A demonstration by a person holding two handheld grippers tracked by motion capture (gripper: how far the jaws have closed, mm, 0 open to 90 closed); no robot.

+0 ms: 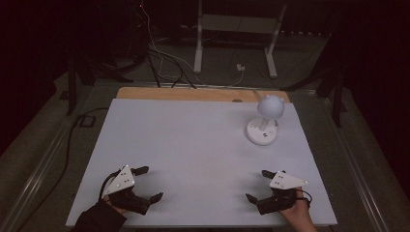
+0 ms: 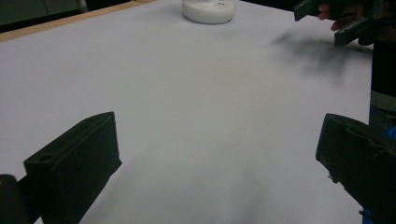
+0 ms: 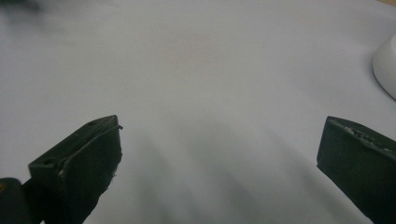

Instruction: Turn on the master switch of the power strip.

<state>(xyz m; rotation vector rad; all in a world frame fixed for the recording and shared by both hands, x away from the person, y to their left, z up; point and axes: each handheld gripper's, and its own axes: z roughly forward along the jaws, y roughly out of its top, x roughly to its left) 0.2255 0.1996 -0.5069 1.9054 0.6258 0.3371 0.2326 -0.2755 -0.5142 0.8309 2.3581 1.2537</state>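
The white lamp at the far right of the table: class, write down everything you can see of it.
The white lamp has a round, flat base, a short upright stem and a ball-shaped head that looks like smooth matte plastic. It stands upright on the white table cover near the far right corner, its head above the far side of the base. It does not appear lit. Small dark marks show on the base top; what they are cannot be told. Only the cover touches it; both grippers are well short of it, at the near edge.

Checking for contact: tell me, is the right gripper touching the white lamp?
Apart: high view shows bare tabletop between right gripper and white lamp.
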